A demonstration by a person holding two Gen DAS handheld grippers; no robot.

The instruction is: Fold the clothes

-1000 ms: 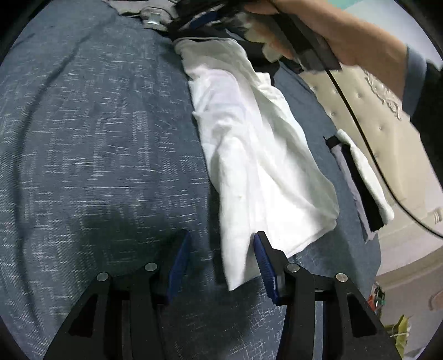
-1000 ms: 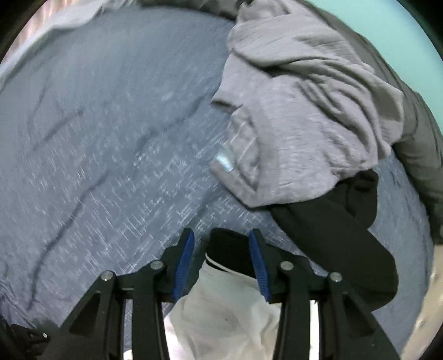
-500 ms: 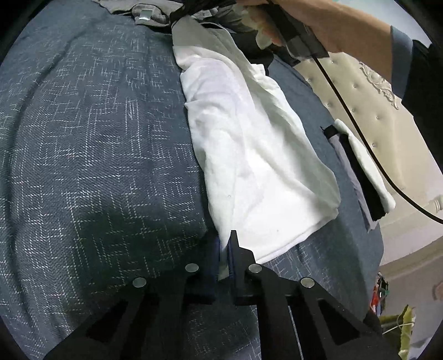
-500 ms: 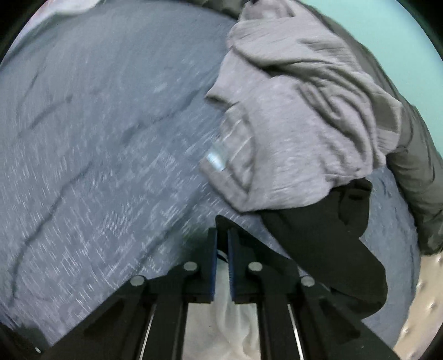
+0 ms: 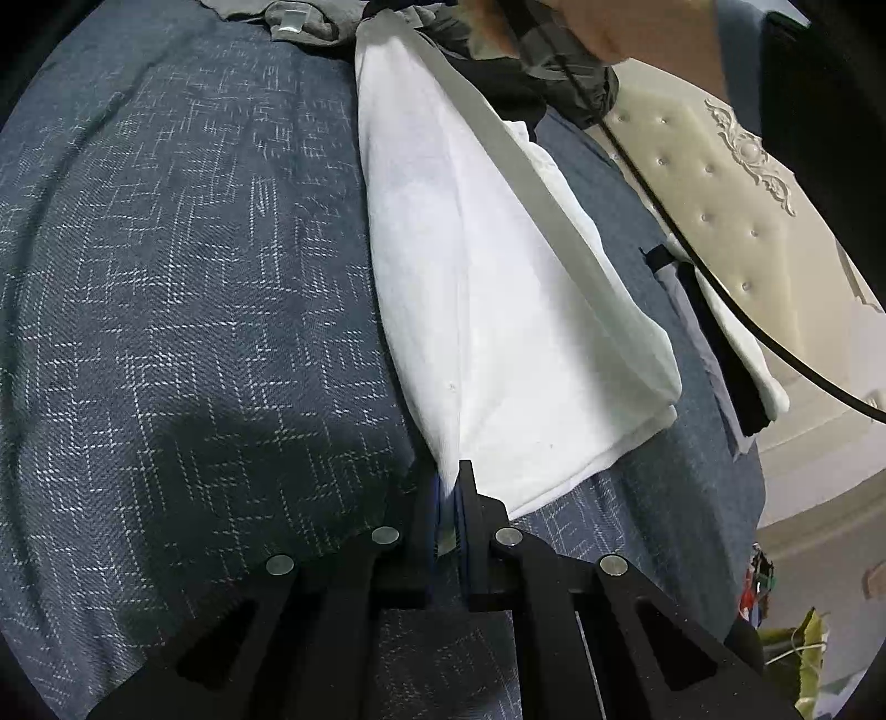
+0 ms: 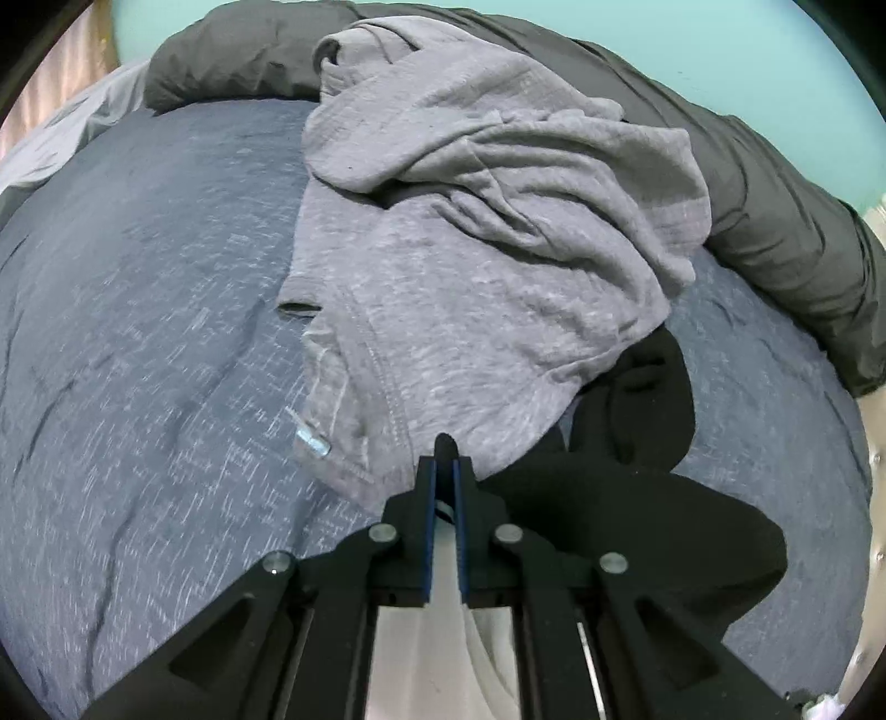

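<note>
A white garment (image 5: 498,310) lies stretched lengthwise on the blue-grey bedspread (image 5: 183,277). My left gripper (image 5: 449,487) is shut on its near corner. The far end of the garment rises taut towards a person's hand (image 5: 626,27) at the top of the left wrist view, which holds the other gripper. In the right wrist view my right gripper (image 6: 444,471) is shut on that far end: a dark trimmed edge pokes out above the pads, and white cloth (image 6: 437,626) hangs below between the arms.
A crumpled grey garment (image 6: 476,249) and a black garment (image 6: 637,476) lie just beyond the right gripper. A dark grey quilt (image 6: 775,221) runs along the bed's far edge. A folded stack (image 5: 720,321) sits by the cream tufted headboard (image 5: 747,221).
Both grippers were open around the white garment's ends and have shut on them. The right gripper has since lifted its end, pulling the cloth taut.
</note>
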